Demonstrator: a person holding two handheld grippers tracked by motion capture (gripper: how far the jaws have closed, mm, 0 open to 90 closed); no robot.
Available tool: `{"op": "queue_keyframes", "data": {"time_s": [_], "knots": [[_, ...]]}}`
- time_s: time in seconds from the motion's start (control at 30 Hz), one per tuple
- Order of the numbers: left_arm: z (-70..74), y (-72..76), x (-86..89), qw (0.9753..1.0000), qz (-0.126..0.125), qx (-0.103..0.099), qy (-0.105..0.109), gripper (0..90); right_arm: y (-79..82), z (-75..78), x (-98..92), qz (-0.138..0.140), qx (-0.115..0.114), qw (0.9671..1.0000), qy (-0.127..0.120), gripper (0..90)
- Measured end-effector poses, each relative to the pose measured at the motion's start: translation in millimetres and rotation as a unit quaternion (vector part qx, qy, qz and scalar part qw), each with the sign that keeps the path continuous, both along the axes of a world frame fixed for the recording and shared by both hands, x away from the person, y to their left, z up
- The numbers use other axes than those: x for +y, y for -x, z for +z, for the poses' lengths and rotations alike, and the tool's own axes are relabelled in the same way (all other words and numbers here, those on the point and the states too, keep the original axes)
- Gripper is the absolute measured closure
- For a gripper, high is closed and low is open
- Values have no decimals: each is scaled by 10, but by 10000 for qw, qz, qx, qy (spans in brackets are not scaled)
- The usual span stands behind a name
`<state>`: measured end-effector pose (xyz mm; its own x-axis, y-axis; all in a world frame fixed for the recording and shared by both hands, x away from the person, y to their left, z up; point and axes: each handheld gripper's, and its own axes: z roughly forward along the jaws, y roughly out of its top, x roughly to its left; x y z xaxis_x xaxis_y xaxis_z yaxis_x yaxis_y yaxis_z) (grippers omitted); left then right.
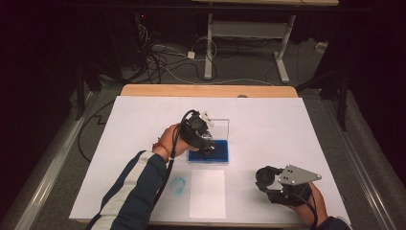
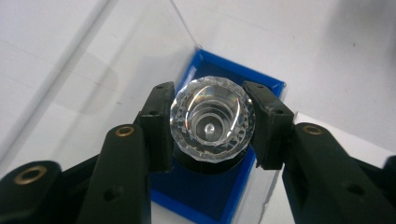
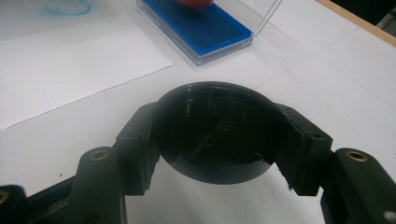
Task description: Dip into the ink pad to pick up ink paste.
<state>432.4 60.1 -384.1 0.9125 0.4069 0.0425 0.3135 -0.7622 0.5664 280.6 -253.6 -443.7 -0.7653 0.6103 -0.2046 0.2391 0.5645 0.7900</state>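
White paper sheet [image 1: 268,143] covers the wooden tabletop [image 1: 191,90]; dark room behind w/ cables on the floor [image 1: 165,60] and a grey desk frame [image 1: 249,28].

Left gripper [image 2: 211,125] is closed on a clear faceted crystal-topped round stamp [image 2: 212,125], jaws pinching it from both sides. Stamp's black base sits down on the blue pad of a shallow clear plastic ink-pad case [image 2: 205,196]; whether it presses into the pad can't be told. Case's clear lid [image 1: 221,125] stands open, upright at the far edge. High view puts this gripper [image 1: 207,143] over the case [image 1: 221,154], approx. mid-table.

Right gripper [image 3: 219,135] holds a round black plastic cap [image 3: 219,130], jaws set fairly wide around its rim, open hollow side facing the camera. High view: it [image 1: 270,184] hangs low near the table's front right, well apart from the case, grey three-cornered plate on top.

Small white paper slip [image 1: 207,193] lies just in front of the case, w/ a faint blue ring-shaped stamp mark [image 1: 178,185] on the big sheet just left of it.
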Motion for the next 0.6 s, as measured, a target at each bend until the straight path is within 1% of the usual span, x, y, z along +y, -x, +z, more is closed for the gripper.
{"op": "queue_keyframes", "data": {"time_s": [0.07,0.13,0.23,0.3,0.5,0.53,0.6], "knots": [[96,11,36,9999,9,-44,101,545,1,1,-1,1,-5,10000,3,378],[161,23,60,9999,9,-94,131,545,0,1,-3,8,-2,10000,13,379],[181,41,72,9998,-28,-88,194,545,3,3,0,6,-9,10000,17,378],[153,46,67,9996,-18,-35,265,545,0,0,1,10,-4,10000,26,378],[12,50,4,9997,-83,29,221,545,-1,-4,0,6,18,10000,44,378],[-25,48,-10,9996,-72,80,251,544,-2,-6,-1,10,23,10000,40,378],[-89,43,-32,9997,-81,96,189,545,1,-7,0,-3,21,10000,47,378]]}}
